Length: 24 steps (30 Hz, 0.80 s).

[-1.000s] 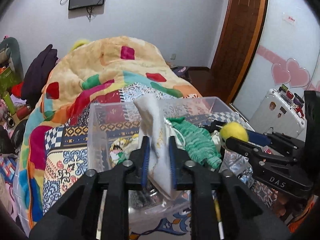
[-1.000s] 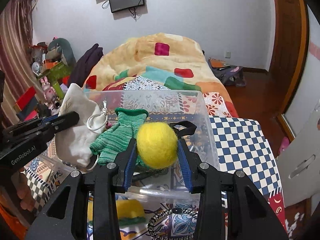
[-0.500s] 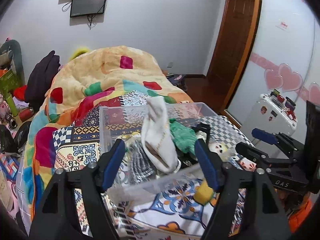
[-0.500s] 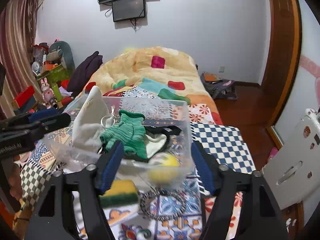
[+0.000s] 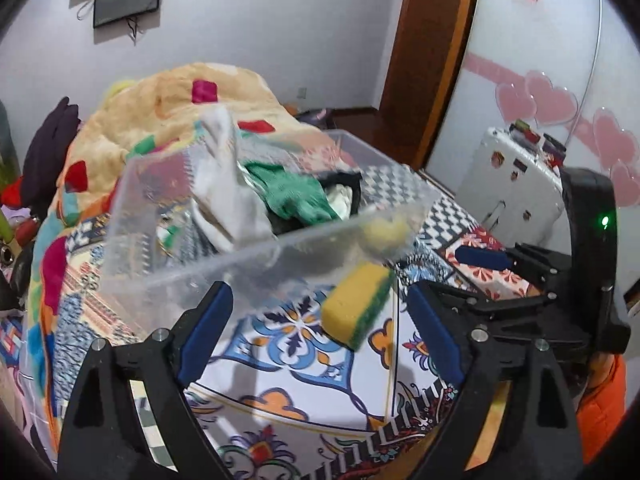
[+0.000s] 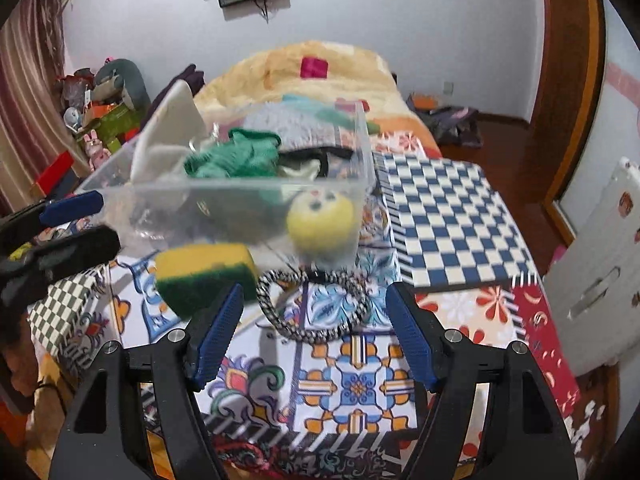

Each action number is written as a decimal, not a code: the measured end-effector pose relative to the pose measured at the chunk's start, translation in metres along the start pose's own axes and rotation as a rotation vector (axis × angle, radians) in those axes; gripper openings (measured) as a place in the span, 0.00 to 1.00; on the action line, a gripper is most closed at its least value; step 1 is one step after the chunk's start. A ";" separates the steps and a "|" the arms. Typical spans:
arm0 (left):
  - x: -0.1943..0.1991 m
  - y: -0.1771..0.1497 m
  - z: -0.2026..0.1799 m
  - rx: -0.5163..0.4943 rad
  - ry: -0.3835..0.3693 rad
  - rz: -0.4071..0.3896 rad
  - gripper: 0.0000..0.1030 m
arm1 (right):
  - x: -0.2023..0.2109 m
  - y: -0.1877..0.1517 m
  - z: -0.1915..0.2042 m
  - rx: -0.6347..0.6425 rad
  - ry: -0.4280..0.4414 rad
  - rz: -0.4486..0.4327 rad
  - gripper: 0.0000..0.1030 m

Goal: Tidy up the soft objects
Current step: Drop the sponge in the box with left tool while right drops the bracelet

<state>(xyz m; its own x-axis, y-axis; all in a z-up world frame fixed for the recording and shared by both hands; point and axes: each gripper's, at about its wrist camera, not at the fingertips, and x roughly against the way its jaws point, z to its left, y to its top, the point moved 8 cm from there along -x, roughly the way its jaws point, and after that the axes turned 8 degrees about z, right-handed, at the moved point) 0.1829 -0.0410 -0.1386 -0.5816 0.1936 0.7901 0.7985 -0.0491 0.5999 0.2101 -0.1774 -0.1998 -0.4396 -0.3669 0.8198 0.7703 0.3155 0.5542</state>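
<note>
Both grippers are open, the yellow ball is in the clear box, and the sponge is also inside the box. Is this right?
Not quite: the sponge is outside the clear box, on the patterned cloth in front of it, as the right wrist view shows. The rest is right.

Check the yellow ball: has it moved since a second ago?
Yes. The yellow ball left the right gripper and now lies low inside the clear bin.

Bare patterned patchwork cloth [image 6: 360, 384] btwn both open tongs & clear plastic bin [image 6: 240, 196]: free room. Yellow-green sponge [image 6: 202, 276] blocks front-left, black-white braided ring [image 6: 316, 332] centre. Bin's top open, crowded w/ green knit [image 6: 236, 156] & white cloth [image 5: 228, 192].
</note>
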 end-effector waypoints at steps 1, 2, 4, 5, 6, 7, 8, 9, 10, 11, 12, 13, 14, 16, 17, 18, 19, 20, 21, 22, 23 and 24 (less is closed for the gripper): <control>-0.007 -0.002 -0.001 0.005 -0.004 0.017 0.87 | -0.001 -0.001 0.000 -0.003 0.004 0.005 0.69; -0.012 -0.004 -0.003 0.010 -0.009 0.031 0.87 | -0.003 -0.002 -0.001 -0.005 0.013 0.013 0.69; -0.023 -0.008 -0.005 0.015 -0.025 0.064 0.84 | -0.005 -0.005 -0.001 -0.002 0.019 0.021 0.69; -0.027 -0.009 -0.005 0.015 -0.028 0.078 0.78 | -0.008 -0.006 -0.001 0.000 0.023 0.032 0.69; -0.031 -0.010 -0.004 0.014 -0.028 0.088 0.74 | -0.010 -0.007 0.000 0.001 0.026 0.039 0.69; -0.035 -0.011 -0.005 0.011 -0.031 0.103 0.69 | -0.013 -0.008 0.001 0.003 0.030 0.050 0.68; -0.038 -0.012 -0.006 0.012 -0.036 0.113 0.64 | -0.016 -0.009 0.001 0.005 0.031 0.056 0.64; -0.040 -0.013 -0.007 0.018 -0.042 0.119 0.62 | -0.019 -0.010 0.002 0.007 0.030 0.064 0.61; -0.043 -0.014 -0.007 0.023 -0.048 0.123 0.57 | -0.020 -0.012 0.002 0.009 0.027 0.067 0.56; -0.044 -0.013 -0.008 0.024 -0.051 0.124 0.50 | -0.020 -0.011 0.002 0.015 0.019 0.056 0.53; -0.045 -0.014 -0.009 0.023 -0.059 0.129 0.46 | -0.019 -0.011 0.003 0.018 0.021 0.054 0.51; -0.045 -0.013 -0.011 0.017 -0.071 0.127 0.37 | -0.018 -0.011 0.003 0.021 0.018 0.049 0.46; -0.044 -0.014 -0.013 0.008 -0.073 0.123 0.35 | -0.017 -0.012 0.003 0.021 0.016 0.042 0.40; -0.040 -0.014 -0.014 -0.009 -0.059 0.098 0.34 | -0.016 -0.011 0.001 0.018 0.021 0.034 0.30; -0.038 -0.014 -0.016 -0.015 -0.056 0.089 0.33 | -0.015 -0.012 0.001 0.016 0.025 0.027 0.23; -0.034 -0.015 -0.017 -0.018 -0.057 0.080 0.33 | -0.014 -0.012 0.001 0.017 0.030 0.024 0.21; -0.031 -0.015 -0.017 -0.019 -0.059 0.068 0.32 | -0.013 -0.011 0.002 0.018 0.033 0.021 0.18; -0.027 -0.015 -0.017 -0.019 -0.060 0.060 0.32 | -0.012 -0.012 0.002 0.022 0.033 0.014 0.14; -0.021 -0.014 -0.017 -0.020 -0.058 0.045 0.32 | -0.010 -0.011 0.003 0.025 0.034 0.009 0.13; -0.016 -0.014 -0.016 -0.020 -0.056 0.032 0.32 | -0.008 -0.011 0.004 0.028 0.035 0.001 0.13; -0.010 -0.014 -0.015 -0.020 -0.055 0.019 0.32 | -0.006 -0.010 0.004 0.030 0.034 -0.008 0.13; -0.004 -0.013 -0.013 -0.018 -0.053 0.005 0.32 | -0.004 -0.008 0.006 0.031 0.034 -0.016 0.13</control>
<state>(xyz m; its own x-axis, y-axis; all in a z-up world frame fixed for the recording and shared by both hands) 0.1724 -0.0541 -0.1483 -0.5686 0.2447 0.7854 0.7980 -0.0680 0.5988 0.2025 -0.1735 -0.2067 -0.4350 -0.4016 0.8059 0.7486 0.3361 0.5716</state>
